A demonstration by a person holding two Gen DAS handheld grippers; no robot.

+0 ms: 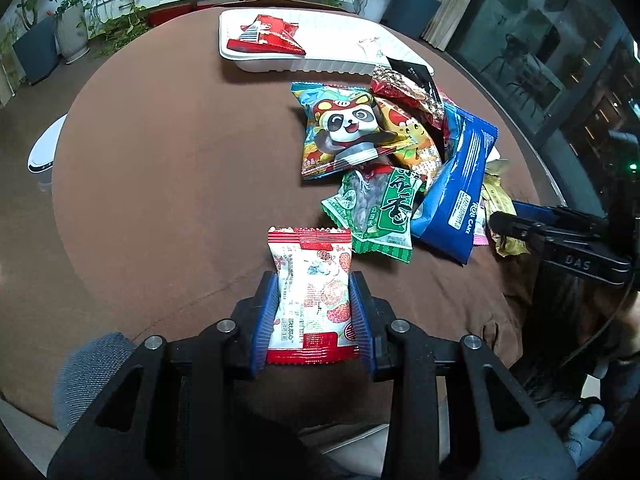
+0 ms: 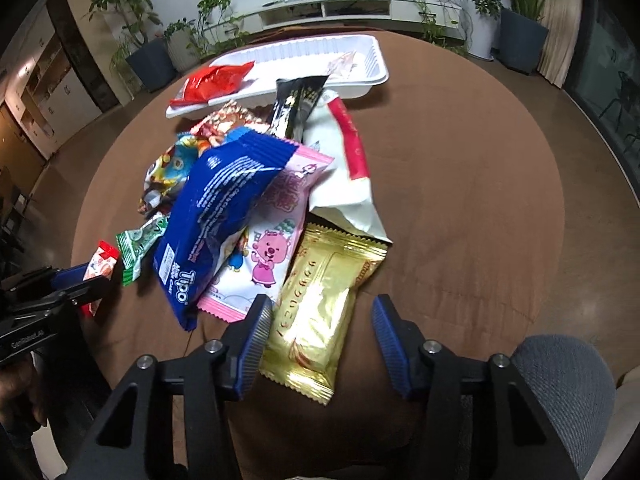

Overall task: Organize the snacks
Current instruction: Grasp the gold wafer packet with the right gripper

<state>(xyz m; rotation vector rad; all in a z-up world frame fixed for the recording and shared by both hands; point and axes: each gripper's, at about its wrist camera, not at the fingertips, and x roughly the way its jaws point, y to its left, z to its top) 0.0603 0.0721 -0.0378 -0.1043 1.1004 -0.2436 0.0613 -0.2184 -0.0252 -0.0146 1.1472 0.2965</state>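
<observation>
Two hand-held grippers working over a round table [image 1: 160, 184] covered in brown cloth, with the snacks partly sorted. The left gripper [image 1: 313, 312] is clenched on a red-and-white snack packet [image 1: 310, 296], its blue pads pressing both long edges so that the wrapper stays flat and can be carried across to the white tray [image 1: 320, 65] at the far side. That tray already holds a red packet [image 1: 266, 36], which suggests it is the collecting place. The right gripper [image 2: 320, 344] points steeply down over a gold packet [image 2: 320, 308] at the near edge of the heap; the left pad touches or nearly touches the wrapper, while the right pad stands clear of it, so the jaws are not yet grasping. The remaining snacks lie in an overlapping pile: a blue cake bag [image 2: 216, 216] rests on a pink packet [image 2: 276, 232], and a green packet [image 1: 372, 216] and a panda packet [image 1: 344, 128] lie beside them. Whatever lies beneath the blue bag is hidden, the print on most wrappers is unreadable, and the person appears only as a grey sleeve at the frame edges.
</observation>
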